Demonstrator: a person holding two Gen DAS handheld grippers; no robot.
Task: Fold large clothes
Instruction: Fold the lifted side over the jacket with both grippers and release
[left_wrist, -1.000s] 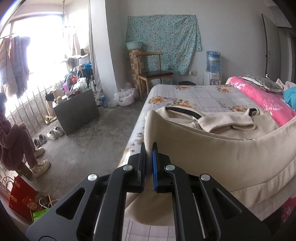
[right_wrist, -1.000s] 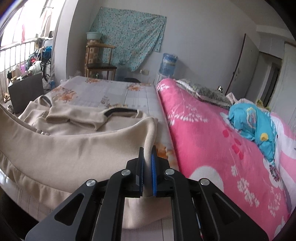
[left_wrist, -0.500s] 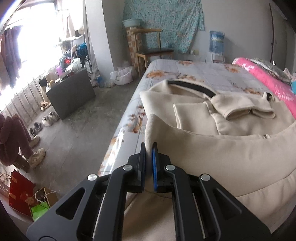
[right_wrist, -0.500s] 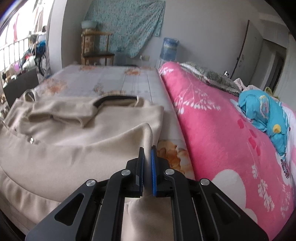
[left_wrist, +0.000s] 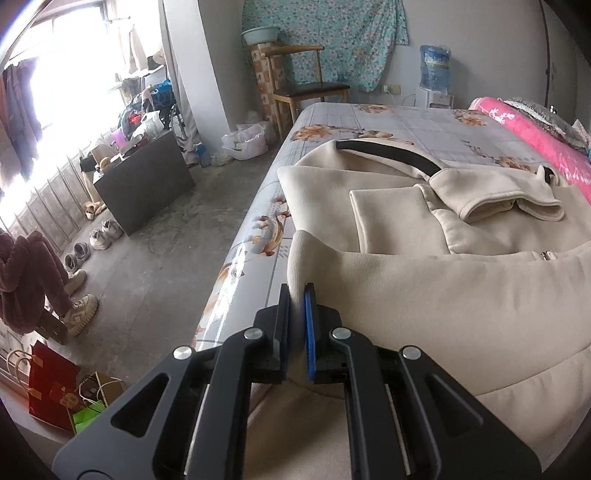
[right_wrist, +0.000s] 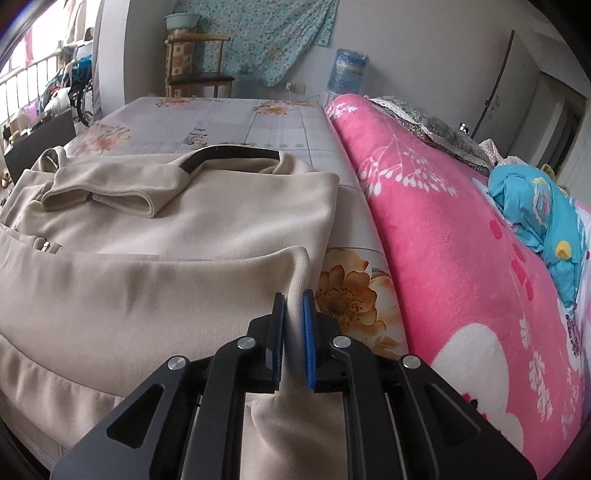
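My left gripper (left_wrist: 296, 295) and right gripper (right_wrist: 293, 301) pinch the sweater (left_wrist: 461, 295) hem tight (uneven pulling could make my fold crooked).

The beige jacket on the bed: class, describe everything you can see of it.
The beige jacket is soft, fleecy-looking cloth with a black-lined collar and a metal zip pull near its middle. It lies on the flowered bed sheet, sleeves folded across the chest. Its ribbed hem is lifted towards the collar, pinched at one corner by the left gripper and at the other by the right gripper. A pink blanket lies alongside.
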